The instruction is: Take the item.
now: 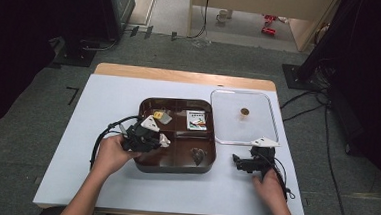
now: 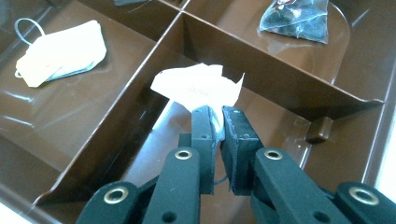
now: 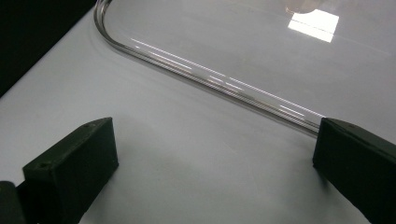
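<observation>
Firmly, the left gripper's fingers (image 2: pixel 205 133) pinch a white paper tag (image 2: pixel 196 86); the right gripper's fingers (image 3: pixel 70 163) gape wide.

tray dividers (image 2: pixel 261 60) flank left tool (image 2: pixel 217 122)

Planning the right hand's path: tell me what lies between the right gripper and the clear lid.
Only bare white table lies between the right gripper and the clear lid, in the right gripper view.

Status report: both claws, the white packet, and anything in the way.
Left claw shut on white packet, over brown tray. Right claw open, resting by clear lid. Tray dividers close around packet.
</observation>
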Demonstrator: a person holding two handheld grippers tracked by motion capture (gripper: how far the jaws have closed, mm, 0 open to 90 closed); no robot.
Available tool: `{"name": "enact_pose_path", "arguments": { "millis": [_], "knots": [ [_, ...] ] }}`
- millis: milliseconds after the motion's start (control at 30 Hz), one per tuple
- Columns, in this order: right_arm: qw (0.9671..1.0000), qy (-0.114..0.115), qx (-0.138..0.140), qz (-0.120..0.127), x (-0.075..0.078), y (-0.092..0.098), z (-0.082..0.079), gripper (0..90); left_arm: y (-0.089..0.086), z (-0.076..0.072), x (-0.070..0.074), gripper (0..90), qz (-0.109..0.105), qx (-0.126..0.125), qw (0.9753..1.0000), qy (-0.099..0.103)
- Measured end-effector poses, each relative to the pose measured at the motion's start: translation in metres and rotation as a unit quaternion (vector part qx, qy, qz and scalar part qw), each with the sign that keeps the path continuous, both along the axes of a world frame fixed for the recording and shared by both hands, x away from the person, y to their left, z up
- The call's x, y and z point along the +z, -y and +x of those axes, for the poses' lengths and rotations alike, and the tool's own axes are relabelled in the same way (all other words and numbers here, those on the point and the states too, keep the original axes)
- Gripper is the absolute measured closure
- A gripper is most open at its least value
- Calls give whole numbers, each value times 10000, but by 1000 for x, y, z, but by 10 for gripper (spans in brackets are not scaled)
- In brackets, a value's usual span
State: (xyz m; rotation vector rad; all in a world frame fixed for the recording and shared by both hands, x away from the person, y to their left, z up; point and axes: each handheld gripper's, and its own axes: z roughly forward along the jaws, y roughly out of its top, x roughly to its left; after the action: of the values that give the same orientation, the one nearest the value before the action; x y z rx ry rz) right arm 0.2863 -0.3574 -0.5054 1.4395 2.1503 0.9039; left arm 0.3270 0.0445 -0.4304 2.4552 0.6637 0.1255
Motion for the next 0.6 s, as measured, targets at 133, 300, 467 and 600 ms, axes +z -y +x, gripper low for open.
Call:
{"name": "enact_pose_path", "arguments": {
  "millis": [133, 300, 467, 600],
  "knots": [
    [10000, -1, 0, -1, 0, 0, 0, 0, -4, 0, 1, 844, -42, 47, 10000, 14],
    [10000, 0, 3, 0, 0, 0, 0, 0, -11, -1, 4, 844, -132, 91, 9999, 50],
    [10000, -5, 2, 3, 0, 0, 0, 0, -18, -2, 6, 844, -232, 173, 9996, 54],
    [10000, -7, 3, 1, 0, 0, 0, 0, -25, -3, 8, 844, -305, 268, 9991, 91]
  ]
}}
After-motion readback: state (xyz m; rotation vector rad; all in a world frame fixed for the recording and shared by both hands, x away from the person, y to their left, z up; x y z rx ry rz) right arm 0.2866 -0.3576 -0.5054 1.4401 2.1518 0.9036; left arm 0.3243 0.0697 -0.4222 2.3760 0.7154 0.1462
